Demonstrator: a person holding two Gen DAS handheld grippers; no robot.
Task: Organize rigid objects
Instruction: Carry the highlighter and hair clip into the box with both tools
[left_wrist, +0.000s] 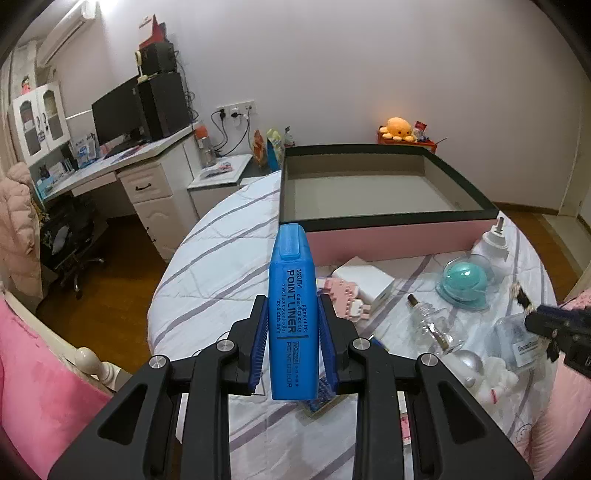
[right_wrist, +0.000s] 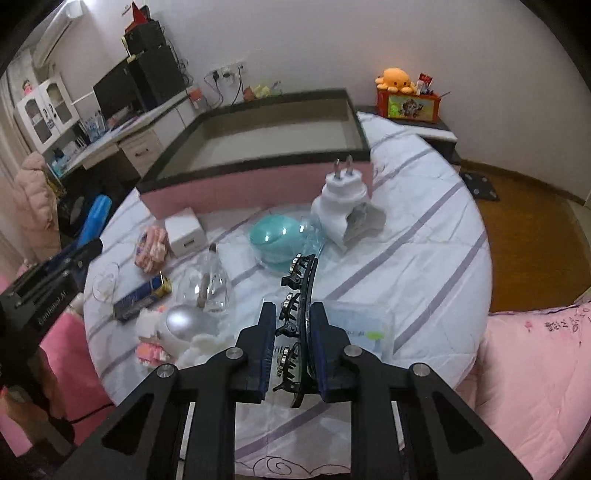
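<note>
My left gripper (left_wrist: 292, 314) is shut on a blue highlighter (left_wrist: 292, 306) labelled "POINT LINER", held upright with its cap pointing at the pink box. The same highlighter (right_wrist: 96, 216) and left gripper (right_wrist: 83, 253) show at the left of the right wrist view. My right gripper (right_wrist: 293, 317) is shut on a black hair clip (right_wrist: 300, 295) with teeth and metal studs, standing on edge above the bedding. The open pink box with a black rim (left_wrist: 388, 216) (right_wrist: 255, 162) lies beyond the clutter, its grey inside bare.
On the striped white bedding (right_wrist: 417, 236) lie a white plug-in device (right_wrist: 345, 206), a teal dome (right_wrist: 275, 240), a clear glass bottle (right_wrist: 212, 284), a white box (right_wrist: 184, 236), a pink block toy (right_wrist: 149, 247), a silver ball (right_wrist: 183, 321), a dark blue pack (right_wrist: 142, 297) and a clear case (right_wrist: 364, 325).
</note>
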